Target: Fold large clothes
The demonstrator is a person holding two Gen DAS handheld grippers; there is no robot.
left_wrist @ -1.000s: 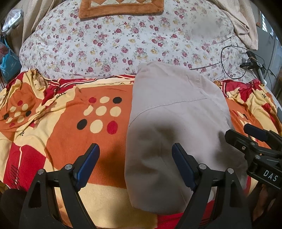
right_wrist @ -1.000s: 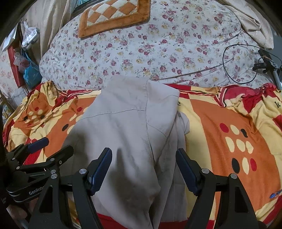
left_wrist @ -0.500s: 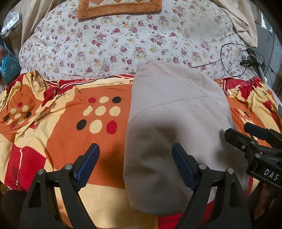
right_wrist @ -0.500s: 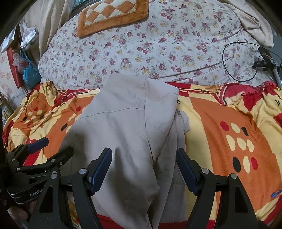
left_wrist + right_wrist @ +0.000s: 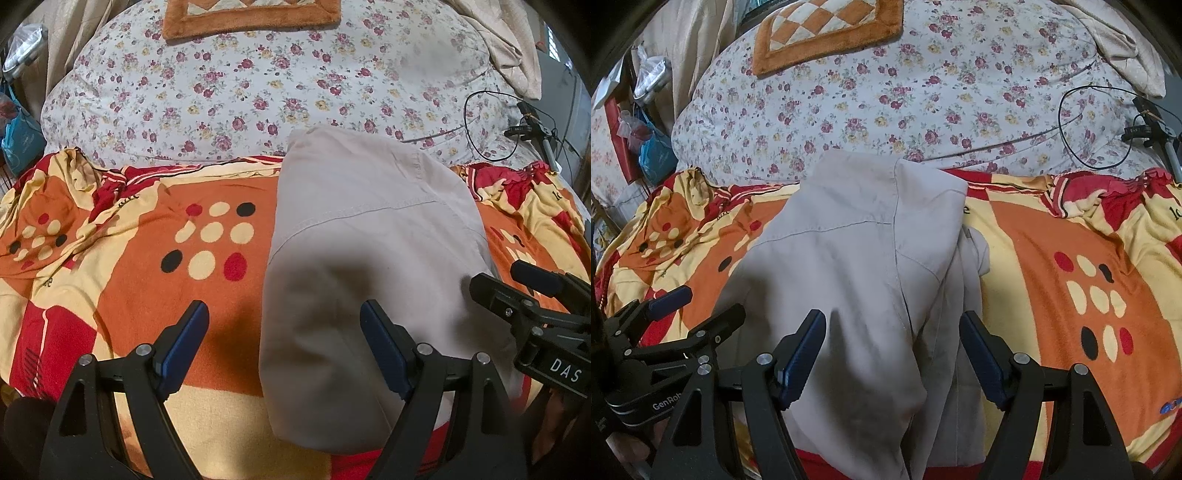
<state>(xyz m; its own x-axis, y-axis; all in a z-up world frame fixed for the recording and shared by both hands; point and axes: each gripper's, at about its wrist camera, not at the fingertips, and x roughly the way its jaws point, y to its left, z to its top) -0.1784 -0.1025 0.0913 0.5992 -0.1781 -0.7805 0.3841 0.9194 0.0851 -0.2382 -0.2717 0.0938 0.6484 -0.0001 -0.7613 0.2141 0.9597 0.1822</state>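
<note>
A beige garment [image 5: 373, 251] lies folded into a long strip on an orange, red and yellow blanket [image 5: 140, 236]. My left gripper [image 5: 284, 332] hovers open above the strip's left edge, with nothing between its blue pads. The same garment [image 5: 857, 273] fills the middle of the right wrist view, with a folded layer and seam along its right side. My right gripper [image 5: 892, 339] hangs open over the near end, holding nothing. Each gripper shows in the other's view: the right gripper [image 5: 532, 291] at the right edge, the left gripper [image 5: 687, 314] at the left edge.
A floral quilt [image 5: 258, 88] covers the bed behind, with an orange checked mat [image 5: 827, 33] on top. A black cable loop [image 5: 487, 125] and a small tripod [image 5: 532, 129] lie far right. Bags [image 5: 646, 147] hang at far left. A cream cloth [image 5: 509, 48] lies top right.
</note>
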